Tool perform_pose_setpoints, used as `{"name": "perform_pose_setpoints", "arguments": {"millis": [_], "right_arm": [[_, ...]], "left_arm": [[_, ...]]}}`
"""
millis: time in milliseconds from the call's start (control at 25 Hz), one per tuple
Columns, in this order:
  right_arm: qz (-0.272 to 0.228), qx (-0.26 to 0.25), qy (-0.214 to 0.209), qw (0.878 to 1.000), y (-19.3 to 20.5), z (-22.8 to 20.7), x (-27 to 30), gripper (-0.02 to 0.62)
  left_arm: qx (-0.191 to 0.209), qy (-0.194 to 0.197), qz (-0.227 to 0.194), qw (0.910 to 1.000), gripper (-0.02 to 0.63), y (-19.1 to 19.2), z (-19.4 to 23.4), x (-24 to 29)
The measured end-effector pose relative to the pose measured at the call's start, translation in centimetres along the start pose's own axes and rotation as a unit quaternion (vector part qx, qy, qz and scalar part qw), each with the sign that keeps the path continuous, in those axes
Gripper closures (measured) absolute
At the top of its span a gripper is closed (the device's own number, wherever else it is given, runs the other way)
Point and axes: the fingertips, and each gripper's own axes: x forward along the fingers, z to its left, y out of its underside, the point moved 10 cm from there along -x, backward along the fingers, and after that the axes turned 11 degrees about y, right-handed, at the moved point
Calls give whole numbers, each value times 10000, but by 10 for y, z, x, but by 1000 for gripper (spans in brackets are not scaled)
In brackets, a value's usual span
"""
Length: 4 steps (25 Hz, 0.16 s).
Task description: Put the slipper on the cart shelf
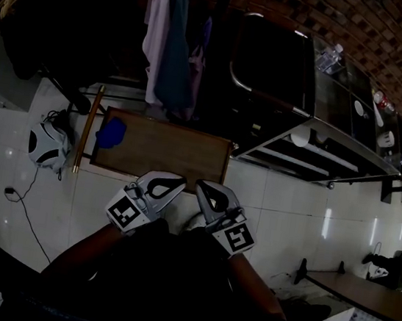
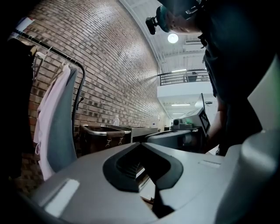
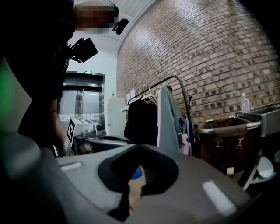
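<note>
Head view: both grippers are held side by side low in the frame, the left gripper (image 1: 172,184) and the right gripper (image 1: 206,189), each with its jaws pressed together and nothing in them. Just beyond them a brown board (image 1: 166,147) lies on the pale floor, and the blue slipper (image 1: 111,132) rests on its left end, well apart from the cart (image 1: 318,122) at the right. Clothes (image 1: 167,33) hang above the board. Only this view shows the slipper's place on the board.

Left gripper view: the left gripper (image 2: 141,143) is clenched, tip to tip, and empty. Past it stand a brick wall (image 2: 113,57), hanging clothes (image 2: 57,118), the cart (image 2: 103,131) and the right gripper's marker cube (image 2: 204,119). The slipper does not show here.

Right gripper view: the right gripper (image 3: 140,145) is likewise clenched on nothing. Through the hollow behind its tips a bit of the slipper (image 3: 136,173) shows, with the board (image 3: 134,190) below it. The left gripper's cube (image 3: 71,130) is at the left, the cart (image 3: 227,131) at the right.
</note>
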Motion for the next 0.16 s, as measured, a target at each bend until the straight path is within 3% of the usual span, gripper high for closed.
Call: {"name": "perform_pose_setpoints", "arguments": {"millis": [160], "right_arm": [[47,4,-19,10000,1,1,1,595]], "left_arm": [[-109,-45,22,9999,601,2,0,-2]]}}
